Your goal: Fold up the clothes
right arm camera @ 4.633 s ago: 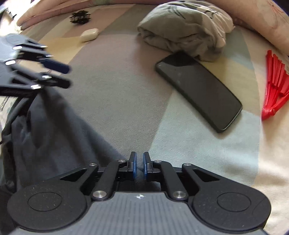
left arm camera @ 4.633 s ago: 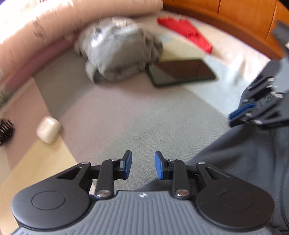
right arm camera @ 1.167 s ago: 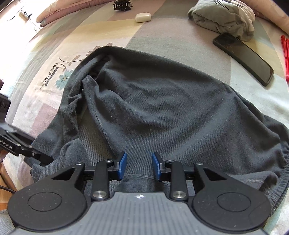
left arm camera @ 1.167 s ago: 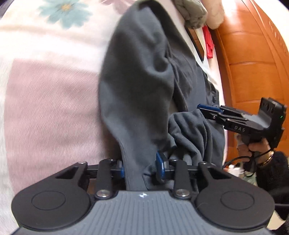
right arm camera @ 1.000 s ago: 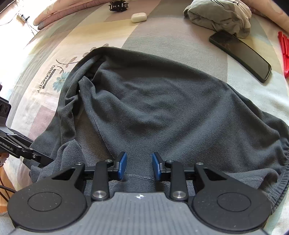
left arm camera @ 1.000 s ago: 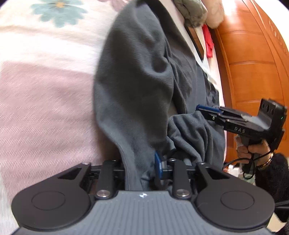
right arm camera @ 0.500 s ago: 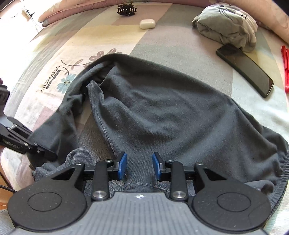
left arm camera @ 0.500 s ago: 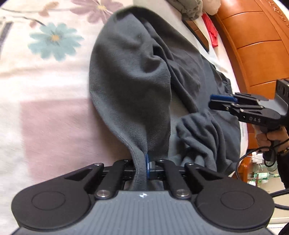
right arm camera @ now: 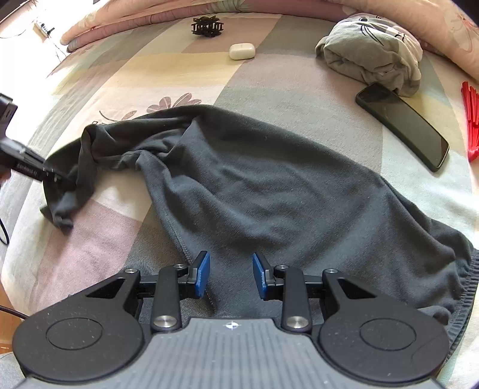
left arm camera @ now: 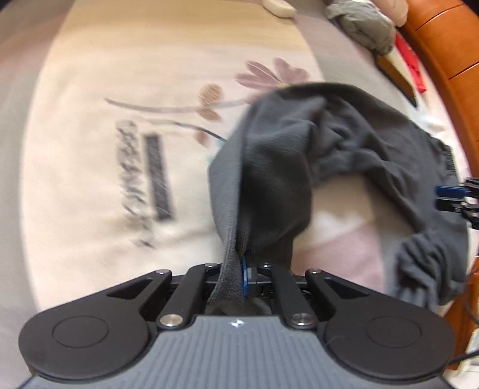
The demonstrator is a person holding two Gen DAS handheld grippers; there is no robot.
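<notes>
A dark grey sweatshirt (right arm camera: pixel 269 191) lies spread on the patterned bedspread (right arm camera: pixel 185 77). My left gripper (left arm camera: pixel 239 275) is shut on one end of a sleeve (left arm camera: pixel 269 185), which stretches away from its fingers toward the body of the garment. From the right wrist view the same left gripper (right arm camera: pixel 57 176) shows at the far left, holding that sleeve (right arm camera: pixel 77 167) out sideways. My right gripper (right arm camera: pixel 230 276) is open just over the sweatshirt's near hem, with cloth under and between its blue pads (right arm camera: pixel 201 276). Its tips (left arm camera: pixel 449 194) appear at the right edge of the left wrist view.
A folded light grey garment (right arm camera: pixel 371 51) sits at the back right beside a black phone (right arm camera: pixel 401 119). A red object (right arm camera: pixel 471 119) lies at the right edge. A white earbud case (right arm camera: pixel 242 51) and a black hair clip (right arm camera: pixel 206 27) rest further back. A wooden bed frame (left arm camera: pixel 443 39) borders the bed.
My left gripper closed on the sleeve and pulled it out to the left, away from the body, so bedspread now shows between them. The right gripper stayed open over the hem.
</notes>
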